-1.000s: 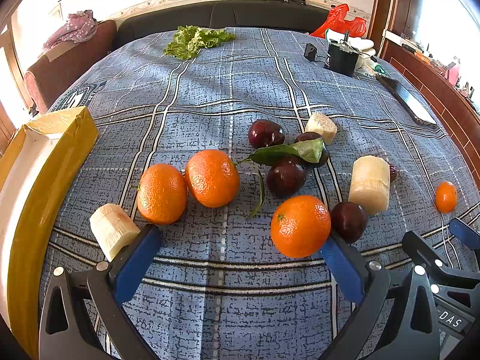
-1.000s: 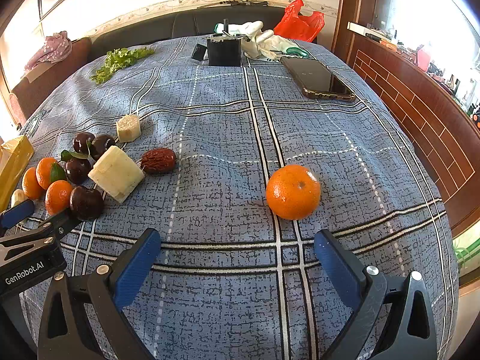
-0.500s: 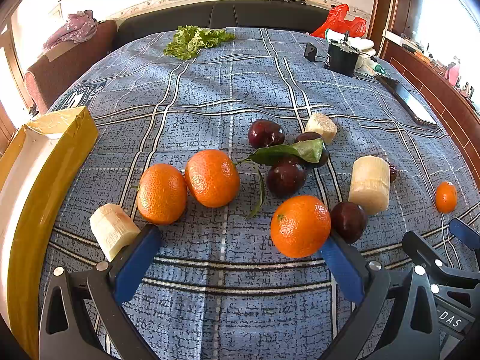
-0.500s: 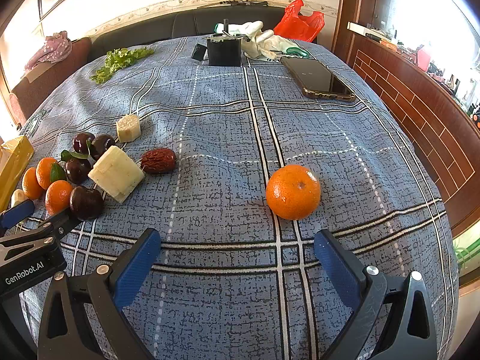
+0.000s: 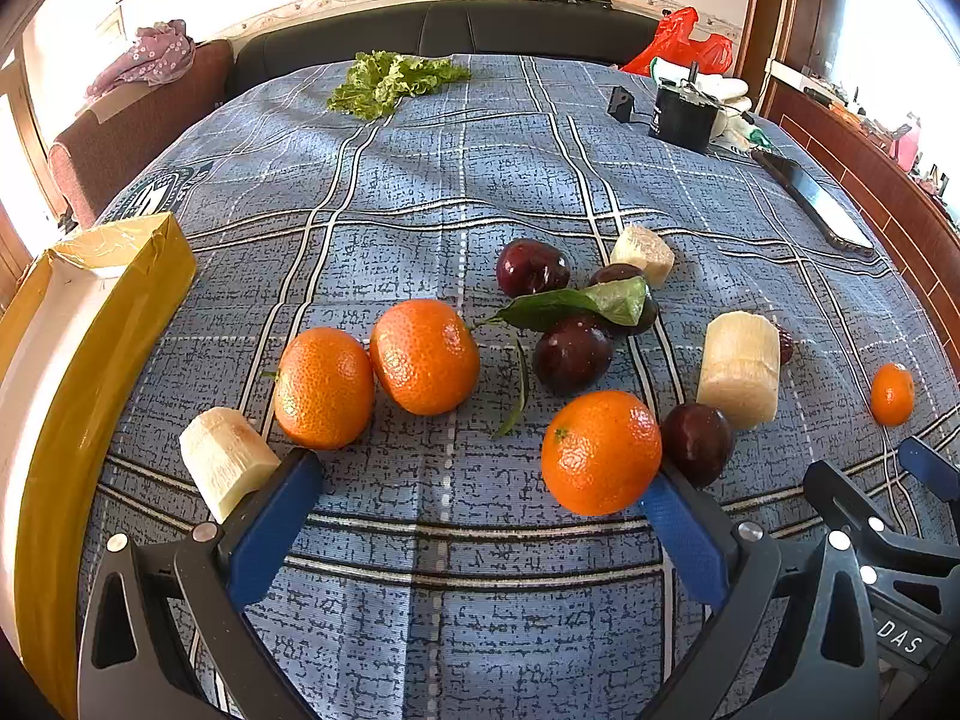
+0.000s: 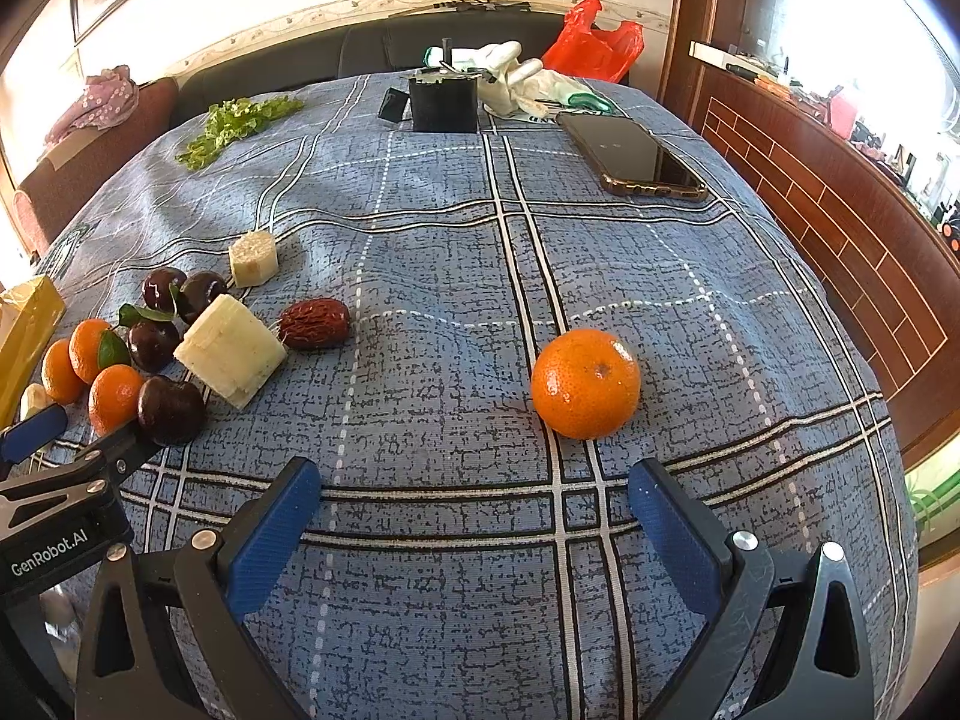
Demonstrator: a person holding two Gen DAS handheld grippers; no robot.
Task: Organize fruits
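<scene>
1. Left gripper (image 5: 477,495) has its jaws spread wide and holds nothing — its right fingertip (image 5: 663,495) sits right up against the nearest orange (image 5: 602,451), its left one by a pale sugarcane chunk (image 5: 225,459)
2. Right gripper (image 6: 474,495) is also wide open and empty, with the lone orange (image 6: 585,383) just ahead, apart from the fingers
3. Nothing has changed over the last second — both grippers and all the fruit are exactly where they were
4. So I'd guess sorting hasn't started; oranges and plums (image 5: 572,352) are mixed on the blue cloth (image 5: 420,180), and the yellow box (image 5: 90,324) on the left looks like the likely destination
</scene>
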